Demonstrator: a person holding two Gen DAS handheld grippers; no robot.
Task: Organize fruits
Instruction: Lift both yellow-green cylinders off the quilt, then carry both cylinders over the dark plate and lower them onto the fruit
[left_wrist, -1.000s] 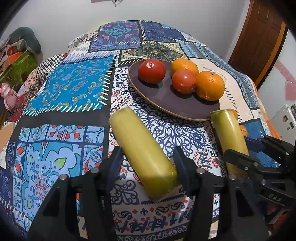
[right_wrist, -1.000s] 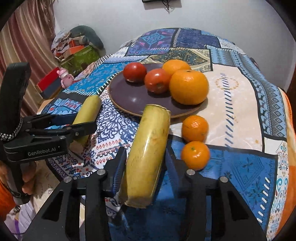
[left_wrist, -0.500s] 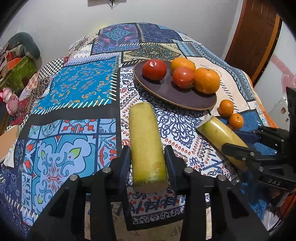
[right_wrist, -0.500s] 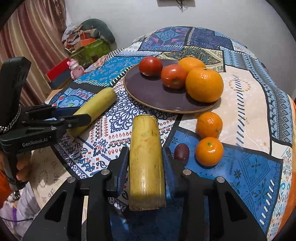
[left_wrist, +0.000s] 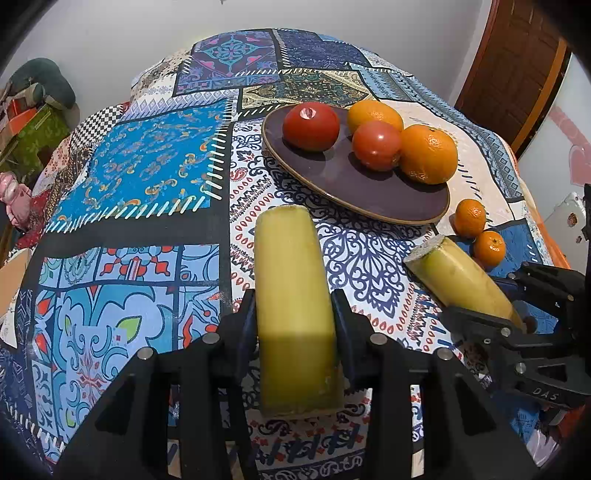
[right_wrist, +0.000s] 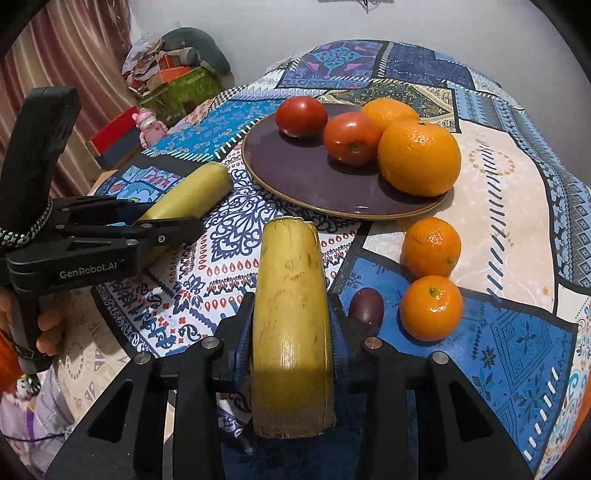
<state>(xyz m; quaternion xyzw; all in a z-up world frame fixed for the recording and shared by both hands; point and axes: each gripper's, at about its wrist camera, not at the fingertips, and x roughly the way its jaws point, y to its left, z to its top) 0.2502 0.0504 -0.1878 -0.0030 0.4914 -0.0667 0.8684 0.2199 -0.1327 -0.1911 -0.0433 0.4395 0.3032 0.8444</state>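
Observation:
My left gripper (left_wrist: 295, 317) is shut on a yellow-green sugarcane piece (left_wrist: 291, 288) held above the patterned tablecloth. My right gripper (right_wrist: 291, 317) is shut on a second sugarcane piece (right_wrist: 291, 314). Each gripper shows in the other's view: the right one (left_wrist: 517, 317) at right, the left one (right_wrist: 122, 229) at left. A dark purple plate (left_wrist: 354, 184) beyond the canes holds two tomatoes (left_wrist: 311, 125) and two oranges (left_wrist: 428, 153). Two small mandarins (right_wrist: 430, 246) and a dark plum (right_wrist: 366, 304) lie on the cloth to the right of the right cane.
The table has a patchwork cloth (left_wrist: 147, 162) and drops off at the near edge. Clutter, boxes and a pink toy (right_wrist: 147, 125) sit on the floor at left. A brown door (left_wrist: 517, 66) stands at right.
Both grippers have drawn slightly closer to the plate, still holding their cane pieces. The fruit on the plate and cloth has not moved.

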